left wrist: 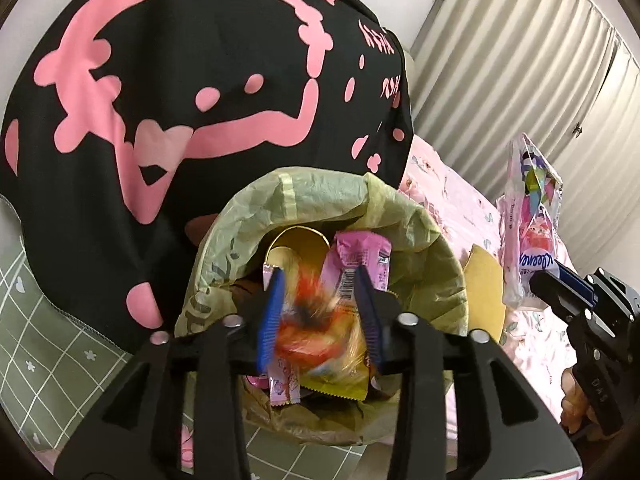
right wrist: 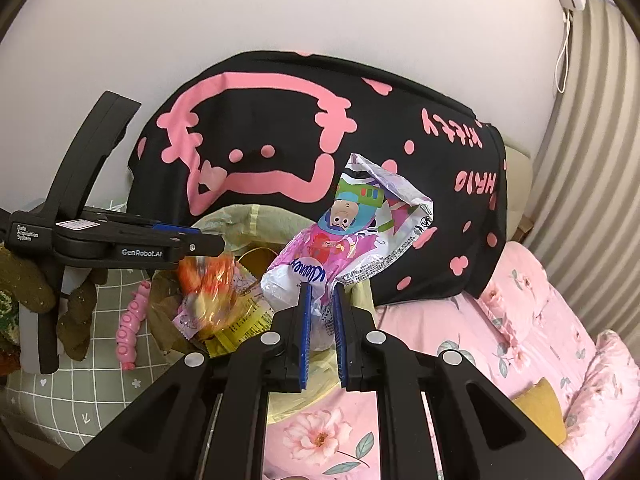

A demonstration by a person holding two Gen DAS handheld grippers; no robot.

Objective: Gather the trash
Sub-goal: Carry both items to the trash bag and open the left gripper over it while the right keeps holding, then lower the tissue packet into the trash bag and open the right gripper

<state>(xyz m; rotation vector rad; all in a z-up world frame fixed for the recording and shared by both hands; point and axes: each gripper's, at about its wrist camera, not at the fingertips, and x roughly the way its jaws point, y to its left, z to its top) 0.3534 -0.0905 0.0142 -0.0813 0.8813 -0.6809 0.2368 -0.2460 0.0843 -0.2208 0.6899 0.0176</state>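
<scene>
**Both grippers at the trash bag, one wrapper blurred over the mouth, one pack held**

Landmark: the yellow-green trash bag (left wrist: 400,216), standing open on the bedding, just in front of a black cushion with pink print (left wrist: 120,100).

Left gripper (left wrist: 320,280): positioned directly above the bag mouth, pointing down into it. Its jaws stand partly apart. An orange-and-yellow snack wrapper (left wrist: 316,320) appears between the blue pads, motion-blurred; the pads do not visibly press on it. In the right wrist view the same wrapper (right wrist: 212,280) sits just under the gripper's tip, over the bag opening.

Bag contents: pink wrappers (left wrist: 360,256), a yellow packet (left wrist: 340,380) and a gold round lid (left wrist: 296,244) lie inside the bag.

Right gripper (right wrist: 320,300): positioned beside the bag on its right, over the pink floral bedding (right wrist: 520,320). Its jaws are narrow and clamped on a crumpled tissue pack wrapper (right wrist: 360,232), which stands up from the pads.

A pink toy (right wrist: 132,320) lies left of the bag on a green checked cover (right wrist: 100,380).
</scene>
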